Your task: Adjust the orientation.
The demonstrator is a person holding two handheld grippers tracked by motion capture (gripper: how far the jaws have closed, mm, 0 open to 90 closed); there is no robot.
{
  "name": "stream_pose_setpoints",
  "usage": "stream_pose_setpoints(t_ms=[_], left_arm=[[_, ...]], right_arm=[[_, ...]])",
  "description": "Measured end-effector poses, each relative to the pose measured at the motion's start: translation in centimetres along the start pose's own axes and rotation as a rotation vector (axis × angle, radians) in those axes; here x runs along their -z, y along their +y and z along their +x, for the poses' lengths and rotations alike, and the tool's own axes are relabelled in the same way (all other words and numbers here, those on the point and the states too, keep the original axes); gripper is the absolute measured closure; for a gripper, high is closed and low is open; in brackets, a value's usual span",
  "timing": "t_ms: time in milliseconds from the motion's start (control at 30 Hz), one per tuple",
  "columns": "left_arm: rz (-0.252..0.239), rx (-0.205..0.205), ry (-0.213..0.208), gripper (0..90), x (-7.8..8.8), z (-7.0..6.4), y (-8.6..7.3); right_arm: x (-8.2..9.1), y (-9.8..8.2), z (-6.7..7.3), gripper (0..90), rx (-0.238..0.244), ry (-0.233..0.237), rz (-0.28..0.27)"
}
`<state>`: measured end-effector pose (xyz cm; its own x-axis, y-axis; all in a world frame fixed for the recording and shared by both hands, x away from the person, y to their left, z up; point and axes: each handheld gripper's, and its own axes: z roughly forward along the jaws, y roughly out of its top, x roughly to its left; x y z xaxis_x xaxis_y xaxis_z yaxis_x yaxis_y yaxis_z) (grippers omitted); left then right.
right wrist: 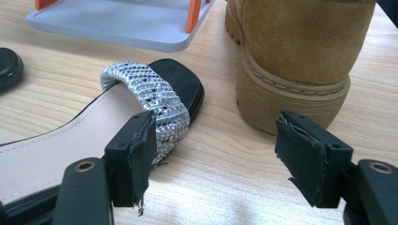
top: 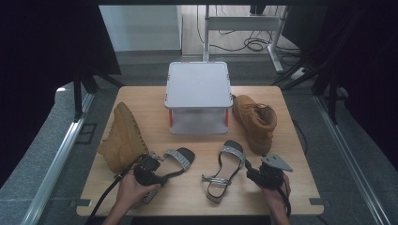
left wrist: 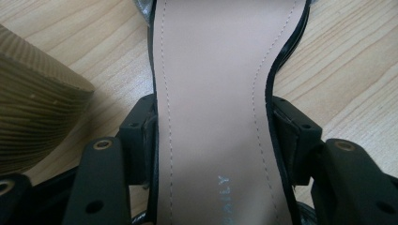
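Left gripper [top: 149, 171] fingers clamped on left sandal [left wrist: 213, 93]; right gripper [right wrist: 216, 154] fingers apart, right sandal [right wrist: 155, 101] ungrasped; rack [top: 198, 84] unfilled.

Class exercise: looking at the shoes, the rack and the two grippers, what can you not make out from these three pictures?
- Left sandal heel: left gripper view, cut off by the bottom edge.
- Rack lower shelf: high view, hidden under its top plate.
- Left boot opening: high view, turned away.
- Right gripper jaws: high view, too small.
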<state>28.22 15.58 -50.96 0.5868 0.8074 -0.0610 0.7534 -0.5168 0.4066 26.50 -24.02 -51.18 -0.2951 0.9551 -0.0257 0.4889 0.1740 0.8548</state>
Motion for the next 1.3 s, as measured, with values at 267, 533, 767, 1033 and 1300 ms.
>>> stream_pose_setpoints(t_ms=[267,533,767,1033,1300], left_arm=[[-0.015,-0.006,-0.003,28.0,0.6,-0.6,0.1],[-0.178,-0.011,-0.051,27.1,3.4,-0.7,0.1],[-0.222,-0.009,-0.040,27.3,3.9,-0.4,0.0],[-0.246,-0.006,-0.035,27.8,4.4,0.0,-0.2],[-0.256,-0.001,-0.030,27.6,4.6,0.3,-0.2]], right_arm=[[0.0,0.0,0.1,30.2,0.004,0.003,0.000],[0.1,0.0,0.1,30.1,-0.002,0.003,-0.006],[0.4,0.3,0.2,30.2,-0.010,0.013,-0.022],[0.9,0.7,0.5,36.9,-0.019,0.051,-0.045],[1.9,1.4,1.2,54.8,-0.005,0.101,-0.090]])
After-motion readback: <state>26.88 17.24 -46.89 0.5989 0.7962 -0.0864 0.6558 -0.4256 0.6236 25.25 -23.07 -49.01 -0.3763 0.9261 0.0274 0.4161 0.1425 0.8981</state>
